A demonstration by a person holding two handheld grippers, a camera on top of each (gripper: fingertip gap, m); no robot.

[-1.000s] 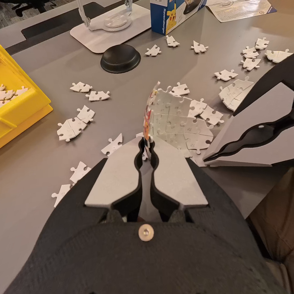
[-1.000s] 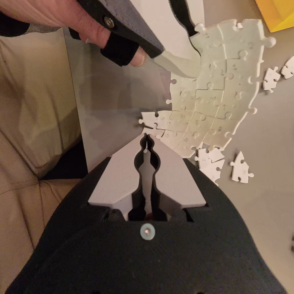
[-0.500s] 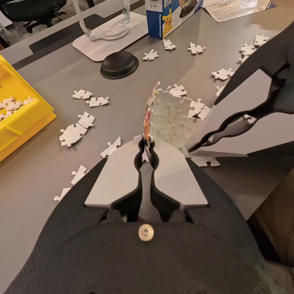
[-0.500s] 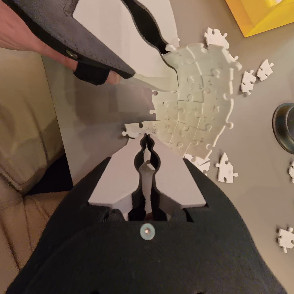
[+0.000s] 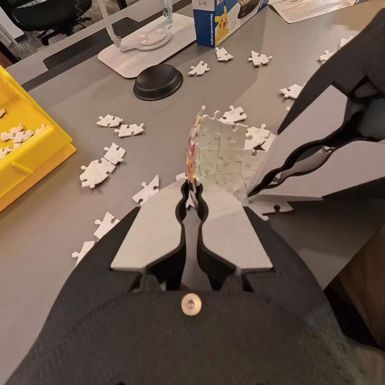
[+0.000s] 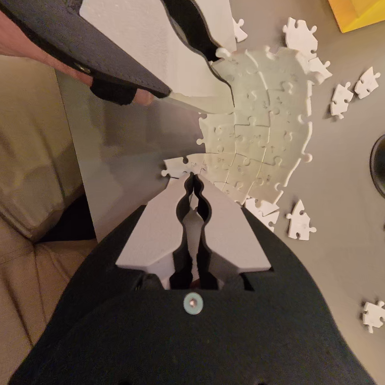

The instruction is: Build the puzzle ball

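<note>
Curving upward, the white-backed puzzle section (image 5: 225, 158) shows interlocked pieces.

Black tongs (image 5: 192, 184), grey wavy-edged fingers (image 5: 154, 227), silver screw (image 5: 191, 305).

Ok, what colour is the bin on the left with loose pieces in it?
Bright yellow bin, best seen in the left wrist view.

**Matt plastic, card and a smooth tabletop**

We see matt white backs on the assembled puzzle shell (image 5: 225, 158), with a glossy printed face at its edge. The left gripper (image 5: 192, 185) shows grainy black plastic, pale matt pads and a shiny metal screw (image 5: 191, 305). The grey table (image 5: 162, 129) looks smooth; the yellow bin (image 5: 41, 150) is glossy plastic.
</note>
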